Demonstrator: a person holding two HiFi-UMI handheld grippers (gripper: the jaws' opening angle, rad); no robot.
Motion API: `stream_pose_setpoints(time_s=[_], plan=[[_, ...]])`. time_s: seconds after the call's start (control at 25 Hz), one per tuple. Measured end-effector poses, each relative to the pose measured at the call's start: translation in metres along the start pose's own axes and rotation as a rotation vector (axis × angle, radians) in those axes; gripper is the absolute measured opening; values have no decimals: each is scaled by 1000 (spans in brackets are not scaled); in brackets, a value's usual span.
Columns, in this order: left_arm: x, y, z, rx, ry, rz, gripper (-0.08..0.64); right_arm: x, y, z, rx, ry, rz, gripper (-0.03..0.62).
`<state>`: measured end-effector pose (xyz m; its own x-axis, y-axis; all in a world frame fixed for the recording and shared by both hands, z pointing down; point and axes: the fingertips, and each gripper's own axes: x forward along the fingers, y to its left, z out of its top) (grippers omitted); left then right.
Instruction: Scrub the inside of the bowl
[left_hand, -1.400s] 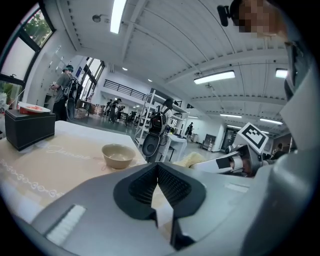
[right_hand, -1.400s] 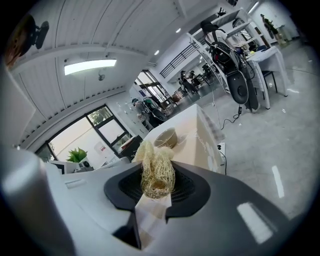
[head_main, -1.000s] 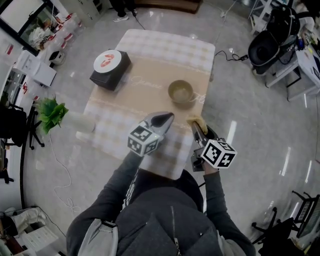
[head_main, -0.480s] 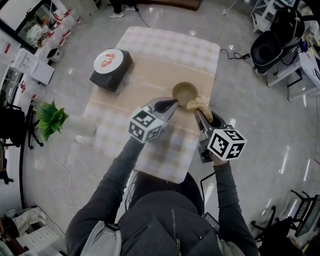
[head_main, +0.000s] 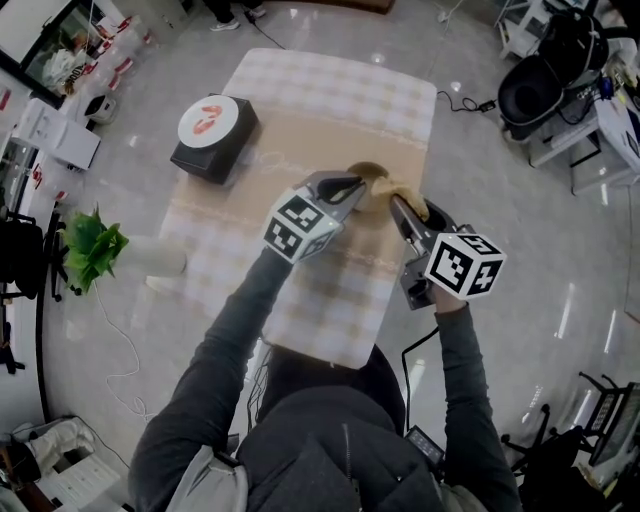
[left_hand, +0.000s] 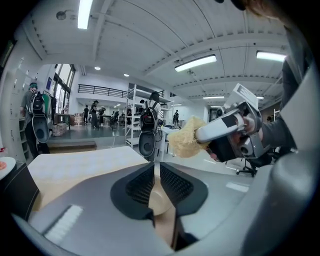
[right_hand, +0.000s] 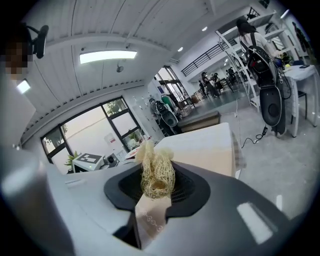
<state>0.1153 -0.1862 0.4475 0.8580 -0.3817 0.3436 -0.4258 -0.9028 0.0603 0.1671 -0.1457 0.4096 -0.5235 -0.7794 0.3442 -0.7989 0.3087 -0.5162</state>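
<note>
One bowl (head_main: 366, 169), one scrubber (head_main: 406, 188), two grippers (head_main: 351, 186) (head_main: 398, 204) (one table (head_main: 330, 90))

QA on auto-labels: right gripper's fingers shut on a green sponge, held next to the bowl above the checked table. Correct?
Not a green sponge: the right gripper is shut on a straw-coloured fibrous scrubber, as the right gripper view shows. The rest holds: it is next to the bowl, above the checked table.

The room is bright, evenly lit by long ceiling lamps (left_hand: 196, 62), with daylight from windows (right_hand: 95, 125) at the far left. The glossy floor (head_main: 560, 250) shows white glare streaks. Both gripper views bend and darken at the edges; the near body of the left gripper (left_hand: 155, 165) looks soft.
</note>
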Motion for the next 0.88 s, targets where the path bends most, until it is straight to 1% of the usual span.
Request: stream_pose_setpoints(time_s=[0.12,0.28,0.4,0.52,0.64,0.72,0.84,0.88], plan=[[8,2,-4,0,7,-12,84,5,-8,4,-1,11,-10,103],[17,6,-19,16,45,-16,201,12,-18,0,6,32,-26,104],[22,6,-25,10,58,-28,253,15,-25,-6,17,49,-37,103],[29,7,-30,15,68,-44,349,17,-31,-11,26,63,-47,103],[35,5,-35,42,99,-67,461,20,-37,-14,37,70,-51,103],[39,1,-40,61,123,-97,524,21,-40,-17,43,74,-55,103],[45,-5,-51,88,161,-133,567,20,-45,-20,49,79,-64,103],[47,-6,-51,98,167,-136,569,20,-47,-21,51,81,-67,103]])
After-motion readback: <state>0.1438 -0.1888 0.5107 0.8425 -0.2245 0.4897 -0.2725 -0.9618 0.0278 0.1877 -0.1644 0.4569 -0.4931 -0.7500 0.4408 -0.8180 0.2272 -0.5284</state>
